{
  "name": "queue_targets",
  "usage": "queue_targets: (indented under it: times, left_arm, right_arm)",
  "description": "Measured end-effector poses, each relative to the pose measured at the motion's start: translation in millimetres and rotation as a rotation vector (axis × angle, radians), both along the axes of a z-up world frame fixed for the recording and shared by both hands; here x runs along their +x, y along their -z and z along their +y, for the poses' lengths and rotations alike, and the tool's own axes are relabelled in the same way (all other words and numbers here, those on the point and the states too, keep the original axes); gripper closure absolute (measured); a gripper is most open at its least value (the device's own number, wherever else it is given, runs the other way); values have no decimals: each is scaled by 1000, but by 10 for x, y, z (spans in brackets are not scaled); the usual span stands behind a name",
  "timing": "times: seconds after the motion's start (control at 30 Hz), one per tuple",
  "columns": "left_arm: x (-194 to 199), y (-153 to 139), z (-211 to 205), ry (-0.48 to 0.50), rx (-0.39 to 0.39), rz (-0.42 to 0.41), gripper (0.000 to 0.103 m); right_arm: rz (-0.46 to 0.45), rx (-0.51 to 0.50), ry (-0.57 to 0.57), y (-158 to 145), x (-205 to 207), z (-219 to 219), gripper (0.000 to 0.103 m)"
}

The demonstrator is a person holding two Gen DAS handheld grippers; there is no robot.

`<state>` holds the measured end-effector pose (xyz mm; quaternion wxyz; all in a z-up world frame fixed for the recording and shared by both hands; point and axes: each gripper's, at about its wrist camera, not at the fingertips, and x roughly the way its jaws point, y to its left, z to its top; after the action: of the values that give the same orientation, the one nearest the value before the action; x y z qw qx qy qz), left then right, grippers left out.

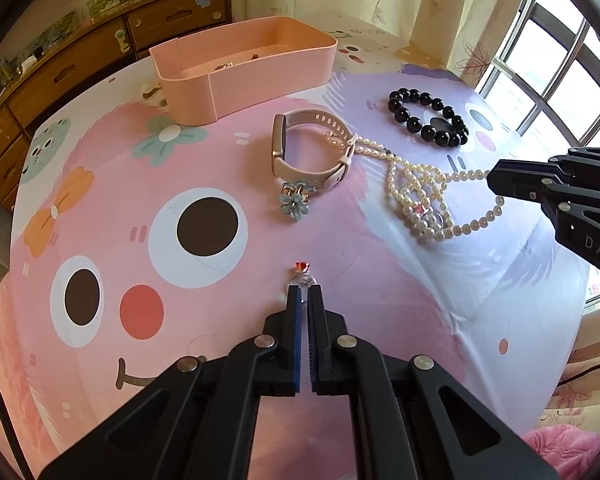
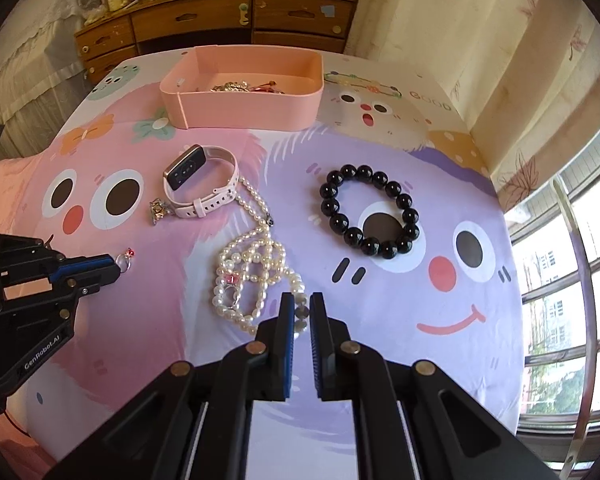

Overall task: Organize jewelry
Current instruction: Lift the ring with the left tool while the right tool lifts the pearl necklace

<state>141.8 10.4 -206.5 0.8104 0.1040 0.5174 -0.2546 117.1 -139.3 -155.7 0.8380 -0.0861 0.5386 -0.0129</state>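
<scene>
My left gripper is shut on a small ring with a red stone, low over the pink cloth; the same gripper and ring show at the left of the right wrist view. My right gripper is shut on the pearl necklace, pinching beads at the near end of the tangled strand. In the left wrist view that gripper meets the pearls from the right. A pink-strapped watch, a blue flower charm and a black bead bracelet lie on the cloth.
A pink tray with several small pieces inside stands at the far side of the table. A wooden drawer unit stands behind it. Curtains and a window are on the right.
</scene>
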Motion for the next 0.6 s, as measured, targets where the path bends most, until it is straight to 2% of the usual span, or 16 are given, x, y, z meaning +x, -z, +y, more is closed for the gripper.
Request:
queue_targets:
  times: [0.23, 0.33, 0.6]
  left_arm:
    - [23, -40, -68, -42, 7, -6, 102]
    - [40, -34, -96, -77, 43, -8, 102]
    - [106, 25, -53, -184, 19, 64, 85]
  right_arm:
    - [-27, 10, -47, -125, -16, -61, 96]
    - [-44, 18, -69, -220, -6, -99, 96]
    - [-98, 37, -117, -481, 69, -239, 96]
